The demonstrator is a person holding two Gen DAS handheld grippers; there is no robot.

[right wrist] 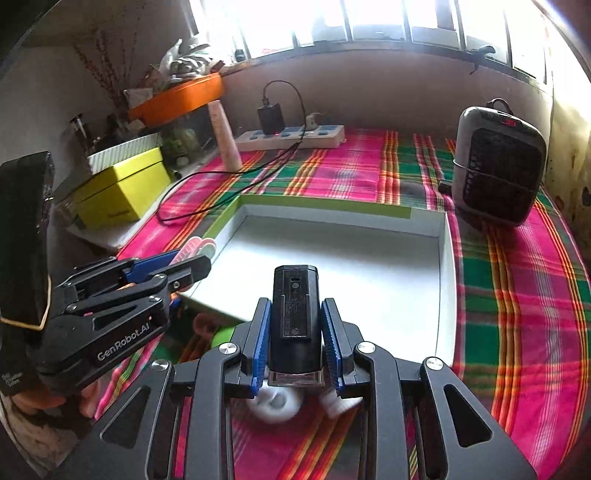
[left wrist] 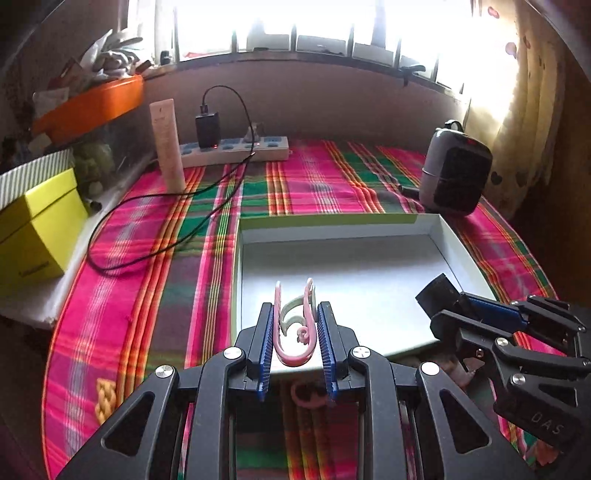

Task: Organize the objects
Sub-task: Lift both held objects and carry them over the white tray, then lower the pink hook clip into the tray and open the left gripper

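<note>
Hooks [left wrist: 295,325] light, springy: your left hand-held gripper [left wrist: 295,343] clamps their flanks; right hand-held gripper [right wrist: 295,343] grips rigid black device [right wrist: 295,314] mid-body, lower centre.

Daylight floods through the window [left wrist: 314,33], blown out to white glare in both views. The curtain [left wrist: 517,110] glows washed out. Fisheye bending darkens the corners. Small objects under the right tool [right wrist: 295,332] look blurred, perhaps white.
</note>
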